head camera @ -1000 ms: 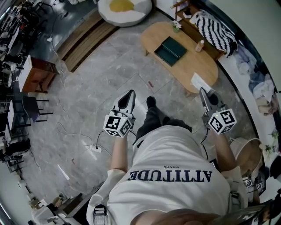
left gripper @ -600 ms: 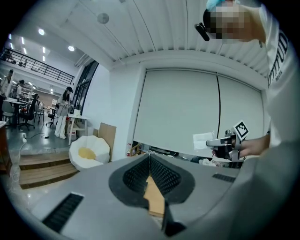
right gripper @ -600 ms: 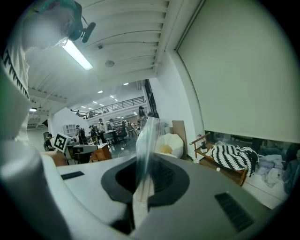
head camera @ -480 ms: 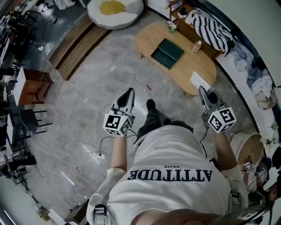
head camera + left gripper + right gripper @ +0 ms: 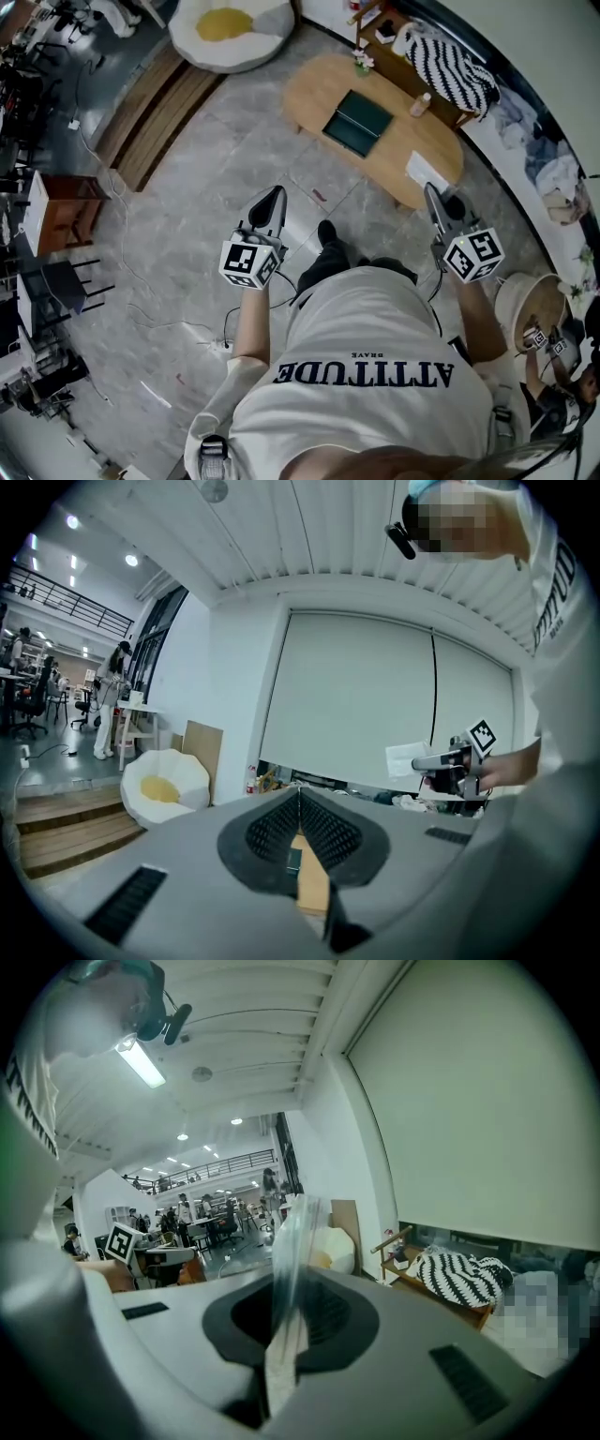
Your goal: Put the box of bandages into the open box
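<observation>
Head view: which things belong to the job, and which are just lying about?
Job: white pack, likely the bandages, clamped in the right gripper; open green box on the table.
Lying about: bottle, plant, striped blanket, egg-shaped cushion.

An oval wooden desk (image 5: 412, 141) carries a small bottle (image 5: 424, 102) and a little flower pot (image 5: 361, 62). Behind the desk lies a striped cloth (image 5: 452, 71); past its left end, a white cushion (image 5: 202, 42) with yellow middle.
</observation>
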Demonstrator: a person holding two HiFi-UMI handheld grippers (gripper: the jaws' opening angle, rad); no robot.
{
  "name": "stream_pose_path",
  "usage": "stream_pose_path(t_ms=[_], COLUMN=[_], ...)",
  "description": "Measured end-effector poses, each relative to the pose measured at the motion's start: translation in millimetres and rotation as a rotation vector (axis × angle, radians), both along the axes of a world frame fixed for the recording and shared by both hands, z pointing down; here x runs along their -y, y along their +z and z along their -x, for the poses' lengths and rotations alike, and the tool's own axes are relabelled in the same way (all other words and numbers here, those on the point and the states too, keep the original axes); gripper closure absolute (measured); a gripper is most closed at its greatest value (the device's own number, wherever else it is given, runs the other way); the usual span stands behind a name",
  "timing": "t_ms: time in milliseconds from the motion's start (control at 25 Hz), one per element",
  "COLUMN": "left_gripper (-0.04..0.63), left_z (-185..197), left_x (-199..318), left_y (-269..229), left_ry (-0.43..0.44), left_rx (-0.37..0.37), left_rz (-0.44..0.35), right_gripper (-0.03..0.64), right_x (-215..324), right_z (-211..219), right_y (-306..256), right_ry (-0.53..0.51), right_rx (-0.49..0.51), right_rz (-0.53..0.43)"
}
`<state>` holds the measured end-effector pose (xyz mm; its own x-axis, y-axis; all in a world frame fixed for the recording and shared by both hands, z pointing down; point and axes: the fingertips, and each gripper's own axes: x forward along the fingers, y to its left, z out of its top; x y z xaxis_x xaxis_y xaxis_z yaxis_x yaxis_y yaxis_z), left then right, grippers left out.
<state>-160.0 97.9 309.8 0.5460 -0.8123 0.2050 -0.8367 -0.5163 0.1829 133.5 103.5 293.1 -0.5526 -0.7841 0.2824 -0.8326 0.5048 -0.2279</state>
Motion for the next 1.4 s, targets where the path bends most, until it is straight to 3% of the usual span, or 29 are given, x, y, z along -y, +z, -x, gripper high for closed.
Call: stream_pose_path(t_ms=[440,800,1400], left_gripper=[0.574,0.574,0.574], left_z=[44.5,65.6,27.7], left_x=[82.7,111.0,133.8], left_y=[8.2,12.8,24.3], left_ry=[0.1,0.133,0.134], left_rx=[-0.012,-0.02,-0.02], left_rz=[0.011,0.005,0.032], right_gripper=[0.584,0.584,0.584], right_x=[55.4,64.9,98.1], right_z=[49.1,68.2,36.6], right_y=[-6.0,-6.1,8.0], right_ry=[0.09,0.119,0.124], right_rx=[-0.037,-0.062,-0.035], right_rz=[-0.012,-0.011,0.015])
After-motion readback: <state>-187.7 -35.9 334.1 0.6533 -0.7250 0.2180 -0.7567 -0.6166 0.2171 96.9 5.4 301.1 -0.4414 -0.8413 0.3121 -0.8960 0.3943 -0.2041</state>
